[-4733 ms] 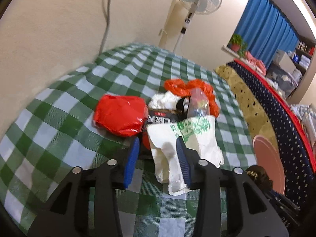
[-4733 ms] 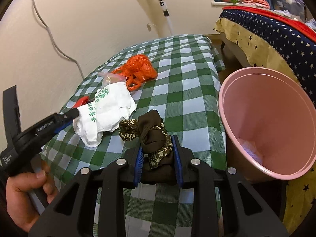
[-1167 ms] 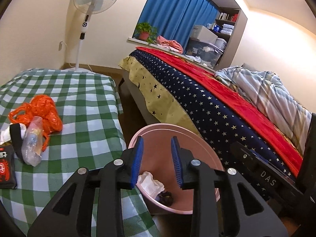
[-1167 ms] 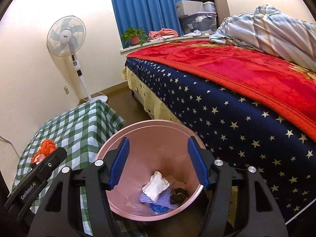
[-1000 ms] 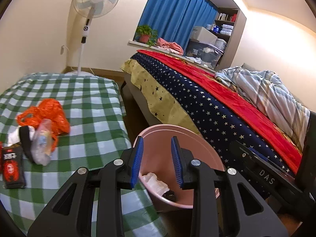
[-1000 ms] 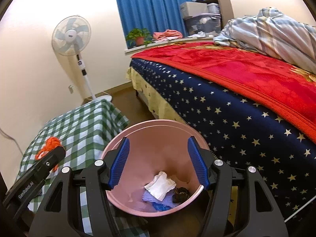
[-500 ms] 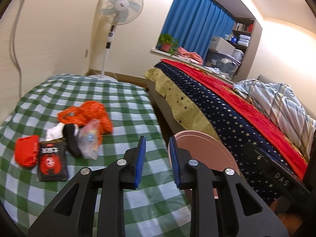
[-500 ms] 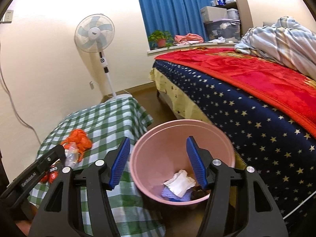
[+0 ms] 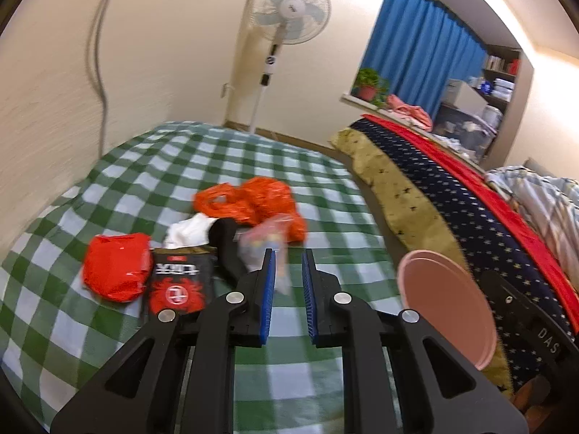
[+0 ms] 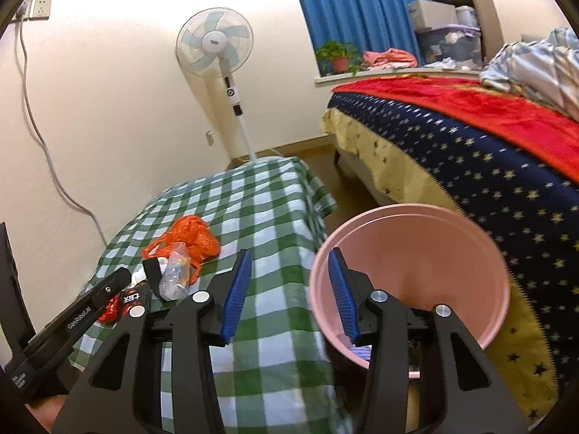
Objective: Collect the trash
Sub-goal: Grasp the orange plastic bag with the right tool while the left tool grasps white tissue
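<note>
Both grippers are empty above a table with a green-checked cloth (image 9: 181, 166). The left gripper (image 9: 288, 271) points at the remaining trash, its 2 blue pads a narrow gap apart with nothing between them. The right gripper (image 10: 289, 282) hangs with fingers spread wide, one pad over the cloth and the other in front of the pink bin (image 10: 409, 242), which stands beside the table's edge.

The trash lies in 1 cluster on the cloth: a clear plastic bag (image 9: 266, 242) nearest the left pads, an orange bag (image 9: 253, 200) behind it, a black packet (image 9: 179, 282), a red bag (image 9: 115, 271) and a white scrap (image 9: 188, 231).

The next pick is probably the clear bag. A good grasp needs the left pads opened wider, lowered astride a bunched fold, then closed firmly, since thin film likely slips.
</note>
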The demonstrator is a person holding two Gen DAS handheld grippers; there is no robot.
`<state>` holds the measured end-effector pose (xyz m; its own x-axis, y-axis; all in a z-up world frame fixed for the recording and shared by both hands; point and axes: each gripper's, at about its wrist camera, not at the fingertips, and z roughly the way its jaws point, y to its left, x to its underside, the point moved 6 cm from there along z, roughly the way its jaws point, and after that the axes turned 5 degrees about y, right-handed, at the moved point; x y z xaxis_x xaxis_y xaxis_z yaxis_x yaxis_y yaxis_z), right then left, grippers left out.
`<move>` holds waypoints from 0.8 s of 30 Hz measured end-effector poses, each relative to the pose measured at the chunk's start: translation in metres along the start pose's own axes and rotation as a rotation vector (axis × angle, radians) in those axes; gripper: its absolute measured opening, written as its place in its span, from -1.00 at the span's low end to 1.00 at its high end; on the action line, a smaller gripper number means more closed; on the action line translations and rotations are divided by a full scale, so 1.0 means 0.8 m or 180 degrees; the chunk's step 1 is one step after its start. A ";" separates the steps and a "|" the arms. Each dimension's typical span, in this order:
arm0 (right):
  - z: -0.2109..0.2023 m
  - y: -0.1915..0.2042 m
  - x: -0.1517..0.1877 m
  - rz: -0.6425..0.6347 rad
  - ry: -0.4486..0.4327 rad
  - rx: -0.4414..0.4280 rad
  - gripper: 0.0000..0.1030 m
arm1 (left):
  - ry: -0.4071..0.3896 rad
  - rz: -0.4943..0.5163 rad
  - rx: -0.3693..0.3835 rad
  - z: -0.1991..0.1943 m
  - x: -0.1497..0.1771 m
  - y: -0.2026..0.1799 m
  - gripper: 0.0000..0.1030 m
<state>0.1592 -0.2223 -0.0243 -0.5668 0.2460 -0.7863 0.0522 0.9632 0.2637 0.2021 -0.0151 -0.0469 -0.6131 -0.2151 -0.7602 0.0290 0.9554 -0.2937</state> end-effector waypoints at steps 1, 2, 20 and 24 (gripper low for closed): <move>0.004 0.002 0.000 -0.0001 0.0011 -0.0022 -0.15 | 0.0003 -0.0008 -0.0023 0.001 0.000 0.003 -0.71; 0.010 0.006 0.000 -0.0003 0.0029 -0.0057 -0.15 | 0.0003 -0.0014 -0.0060 0.003 0.000 0.007 -0.71; 0.120 0.076 -0.017 -0.0027 0.0292 -0.0500 -0.15 | 0.0085 -0.0113 -0.0429 0.054 -0.023 0.057 -0.71; 0.144 0.089 -0.021 -0.0029 0.0359 -0.0576 -0.15 | 0.0118 -0.0126 -0.0418 0.064 -0.026 0.061 -0.70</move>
<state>0.2676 -0.1455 -0.0566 -0.6556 0.2137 -0.7242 -0.0962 0.9276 0.3609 0.2564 0.0253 -0.0751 -0.6406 -0.2477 -0.7268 -0.0978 0.9651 -0.2428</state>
